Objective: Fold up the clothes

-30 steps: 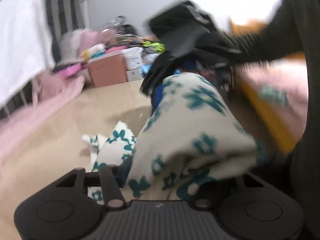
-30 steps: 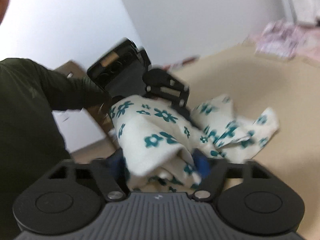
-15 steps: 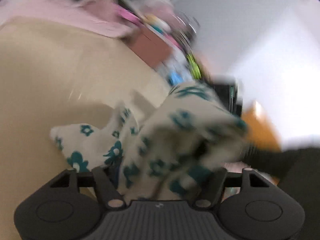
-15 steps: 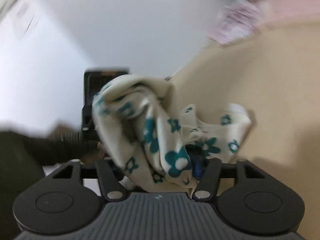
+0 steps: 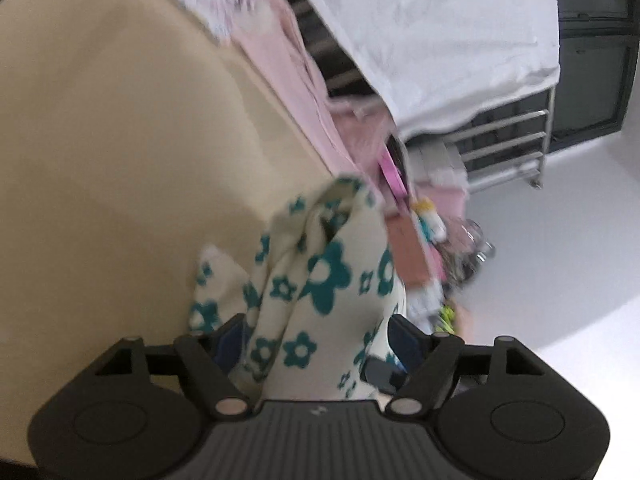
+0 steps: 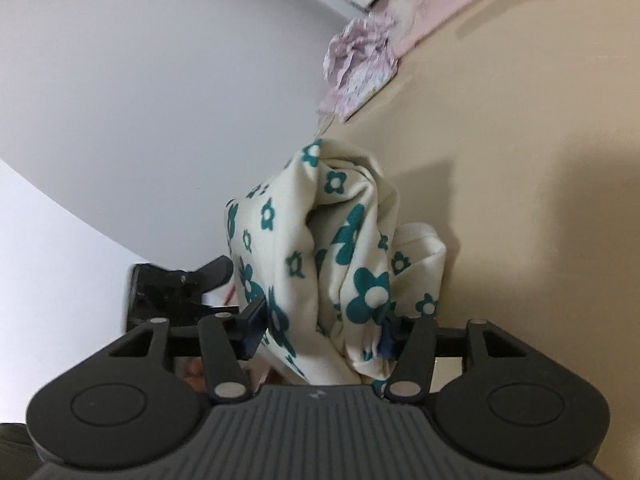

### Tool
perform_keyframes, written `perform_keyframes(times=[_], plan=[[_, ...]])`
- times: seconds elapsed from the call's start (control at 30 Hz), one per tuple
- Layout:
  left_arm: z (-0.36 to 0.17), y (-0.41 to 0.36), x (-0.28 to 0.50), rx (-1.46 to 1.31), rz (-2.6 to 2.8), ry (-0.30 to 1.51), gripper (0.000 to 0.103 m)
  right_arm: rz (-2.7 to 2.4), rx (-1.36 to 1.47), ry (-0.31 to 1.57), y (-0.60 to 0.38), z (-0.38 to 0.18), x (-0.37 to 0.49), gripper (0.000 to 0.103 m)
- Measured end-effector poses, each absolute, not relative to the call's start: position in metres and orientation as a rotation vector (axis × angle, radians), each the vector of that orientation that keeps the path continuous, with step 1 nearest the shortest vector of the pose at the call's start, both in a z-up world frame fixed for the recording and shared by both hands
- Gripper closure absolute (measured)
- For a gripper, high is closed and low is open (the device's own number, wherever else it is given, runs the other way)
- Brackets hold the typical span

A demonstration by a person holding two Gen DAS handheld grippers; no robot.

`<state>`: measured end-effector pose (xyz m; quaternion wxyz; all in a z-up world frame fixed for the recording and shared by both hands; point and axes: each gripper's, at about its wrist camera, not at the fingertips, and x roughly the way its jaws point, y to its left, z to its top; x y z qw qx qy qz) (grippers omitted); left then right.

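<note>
left tool (image 5: 316, 340): jaws are opening. the garment (image 5: 320, 292), cream with teal flowers, lies bunched between them. the blue pads (image 5: 402, 338) stand on either side of the fabric; the left pad touches it, while contact at the right pad cannot be confirmed. the view is rolled sideways and partly blurred.

right tool (image 6: 324, 330): jaws part-way spread and pinching a thick bundle of the same garment (image 6: 332, 248). both blue pads (image 6: 254, 332) press into the folds. the fabric rises from the jaws in a crumpled column, and one cuff-like edge hangs to the right side of the view.

garment position: held off the tan tabletop (image 5: 120, 160) between the two tools; a lower corner sits close to the surface, contact not determinable.

the left tool (image 6: 176, 288) appears in the right wrist view as a dark body just beside the garment.

surroundings: a crumpled pink cloth (image 6: 360, 64) lies at the tabletop edge, well apart from the garment. a white sheet (image 5: 440, 40) hangs over a metal rack (image 5: 508, 148). mixed clutter (image 5: 432, 248) lies beyond the garment.
</note>
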<state>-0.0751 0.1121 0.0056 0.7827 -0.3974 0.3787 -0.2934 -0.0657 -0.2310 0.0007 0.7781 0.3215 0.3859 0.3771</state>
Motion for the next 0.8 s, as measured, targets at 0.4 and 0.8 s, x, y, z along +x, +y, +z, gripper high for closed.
perform_keyframes(times=[0.4,0.8], plan=[[0.02,0.056,-0.067,-0.587,-0.376,0.702,0.064,0.482,0.476,0.564,-0.23,0.028,-0.119,0.029],[0.012,0.017,-0.084,-0.381,-0.322,0.629,0.065,0.278,0.509,0.421,-0.182,-0.007,-0.15,0.058]])
